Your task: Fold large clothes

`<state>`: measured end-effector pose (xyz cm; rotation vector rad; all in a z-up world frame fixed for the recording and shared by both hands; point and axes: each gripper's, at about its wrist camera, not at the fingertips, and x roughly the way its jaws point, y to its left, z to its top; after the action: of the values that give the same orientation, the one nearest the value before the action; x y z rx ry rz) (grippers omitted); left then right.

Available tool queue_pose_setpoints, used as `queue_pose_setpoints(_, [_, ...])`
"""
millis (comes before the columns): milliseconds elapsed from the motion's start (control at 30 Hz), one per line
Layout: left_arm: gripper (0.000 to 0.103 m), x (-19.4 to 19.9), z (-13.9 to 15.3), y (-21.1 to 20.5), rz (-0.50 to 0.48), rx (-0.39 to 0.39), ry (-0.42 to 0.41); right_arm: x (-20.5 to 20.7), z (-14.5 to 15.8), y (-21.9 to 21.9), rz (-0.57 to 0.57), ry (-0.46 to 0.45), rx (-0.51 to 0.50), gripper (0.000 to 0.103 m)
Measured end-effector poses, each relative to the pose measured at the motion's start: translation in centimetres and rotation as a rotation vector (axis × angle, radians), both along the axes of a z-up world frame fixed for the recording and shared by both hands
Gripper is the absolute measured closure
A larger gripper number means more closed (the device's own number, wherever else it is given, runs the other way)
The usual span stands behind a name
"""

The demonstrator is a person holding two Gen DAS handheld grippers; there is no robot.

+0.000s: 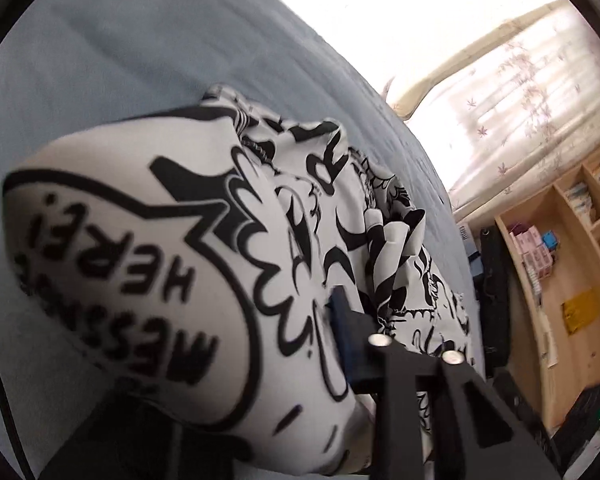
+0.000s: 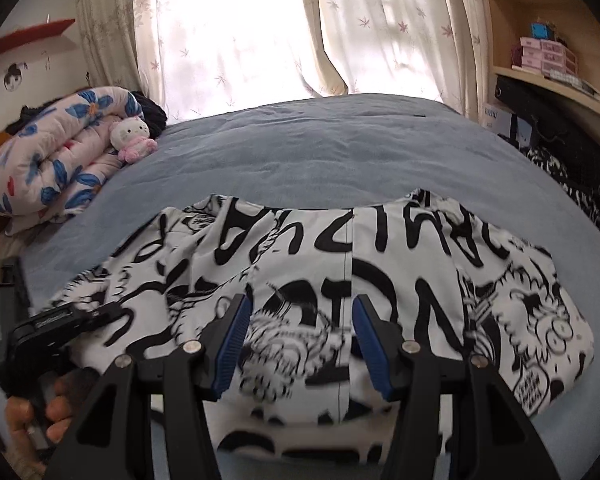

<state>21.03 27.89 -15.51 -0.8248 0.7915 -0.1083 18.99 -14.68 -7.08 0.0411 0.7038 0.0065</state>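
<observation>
A white garment with black cartoon print (image 2: 340, 264) lies partly folded on the blue bed (image 2: 320, 148). My right gripper (image 2: 300, 328) is open, its blue pads hovering just above the garment's near middle. My left gripper (image 1: 332, 320) is shut on a fold of the same garment (image 1: 148, 264), which bulges up close to the camera and hides the left finger. In the right wrist view the left gripper (image 2: 60, 320) and the hand holding it sit at the garment's left edge.
A rolled floral quilt (image 2: 52, 160) and a plush cat toy (image 2: 134, 136) lie at the bed's far left. Curtains (image 2: 280, 28) hang behind the bed. A wooden shelf (image 2: 548, 52) and dark bags (image 2: 560, 148) stand at the right.
</observation>
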Motion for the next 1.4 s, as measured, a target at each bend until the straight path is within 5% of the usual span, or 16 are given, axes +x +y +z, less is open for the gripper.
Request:
queue_pose_setpoints(67, [0.087,-0.2,0.5,-0.2,0.001,0.04,-0.013,1.2,-1.1,0.7,0.023,0.031,-0.03,0.07])
queue_pose_setpoints(167, [0.09,-0.4,1.8,-1.2,0.002,0.146,-0.047,2.3,-3.1,1.2,0.038,0.098,-0.052,0.078])
queue_pose_setpoints(267, [0.092,-1.4,3.9,-2.5,0.003,0.262,-0.1,2.7,-6.1,1.6,0.061,0.178,-0.075,0.078])
queue_pose_setpoints(500, [0.094,-1.8,11.2,-9.9,-0.077,0.533,-0.281,2.0,-7.2,0.4,0.087,0.185,-0.002,0.078])
queue_pose_setpoints(767, [0.094,-1.3,16.8,-20.4,-0.262,0.596,-0.439,-1.1,-5.0,-4.9,0.137,0.23,0.238,0.079])
queue_pose_setpoints(900, [0.094,-0.8,17.8,-26.0,-0.352,0.56,-0.496,-5.9,-2.3,-12.5,-0.031,0.149,0.27,0.079])
queue_pose_setpoints(1033, [0.094,-0.3,17.1,-32.2,-0.462,0.509,-0.528,-9.9,-1.8,-20.1,-0.269,0.113,0.224,0.079])
queue_pose_setpoints(1133, [0.093,0.7,14.2,-37.6,-0.594,0.497,-0.474,-11.4,-2.5,-23.6,-0.387,0.12,0.219,0.079])
queue_pose_setpoints(1267, [0.09,2.5,6.2,-43.6,-0.762,0.648,-0.268,-12.1,-4.5,-26.2,-0.478,0.195,0.207,0.079])
queue_pose_setpoints(1400, [0.083,2.4,4.6,-43.2,-0.798,0.689,-0.295,-12.8,-5.2,-27.5,-0.472,0.224,0.28,0.079])
